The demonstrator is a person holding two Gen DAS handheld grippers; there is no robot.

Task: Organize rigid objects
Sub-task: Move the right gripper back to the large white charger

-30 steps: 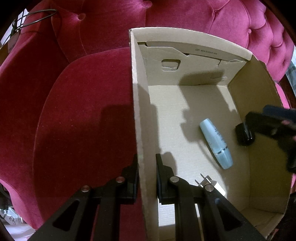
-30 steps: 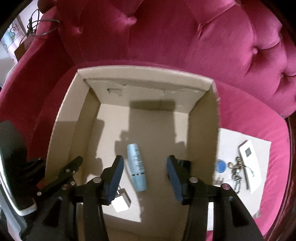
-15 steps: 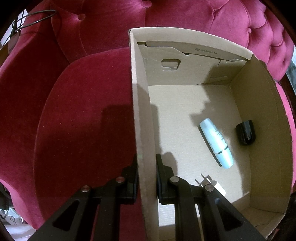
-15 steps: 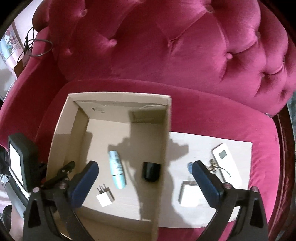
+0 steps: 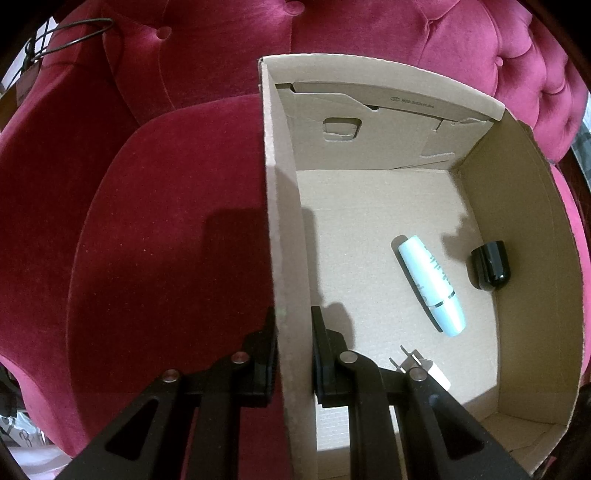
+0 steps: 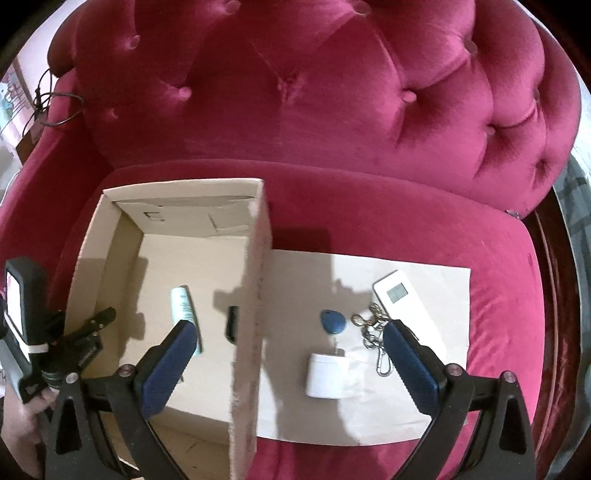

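My left gripper is shut on the left wall of an open cardboard box that stands on a red velvet sofa. Inside the box lie a pale blue tube, a small black cap-like object and a white plug adapter. My right gripper is wide open and empty, above the box's right wall. On a paper sheet right of the box lie a white charger, a blue key fob, a key chain and a white remote.
The sofa's tufted backrest rises behind the box and paper. A black cable hangs over the left armrest. The left gripper and the hand holding it show at the lower left of the right wrist view.
My right gripper has drawn back out of the box and moved right, opening wide. The black object it left now lies on the box floor. The left gripper has not moved.
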